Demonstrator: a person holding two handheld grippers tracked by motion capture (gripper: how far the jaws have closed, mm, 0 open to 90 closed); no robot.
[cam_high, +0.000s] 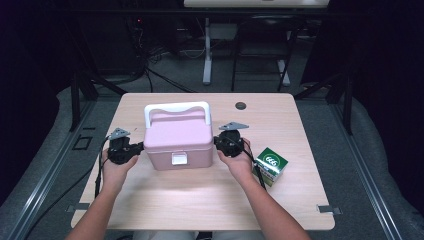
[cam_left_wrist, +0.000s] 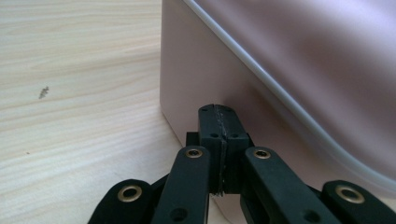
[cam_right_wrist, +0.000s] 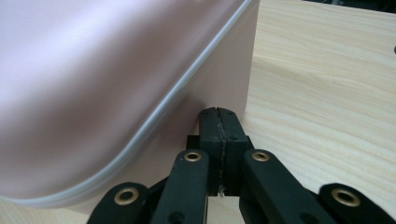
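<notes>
Pink lidded box (cam_high: 178, 142) mid-desk (cam_high: 200, 200), flanked by two closed grippers.

High view: left gripper (cam_high: 134, 147) and right gripper (cam_high: 218, 142) sit at its left and right end walls. Left gripper view: jaws shut, empty, tips at the smooth wall. Right gripper view: the same. Judged rigid, slippery plastic; the white handle (cam_high: 177, 108) offers the surer hold.
</notes>
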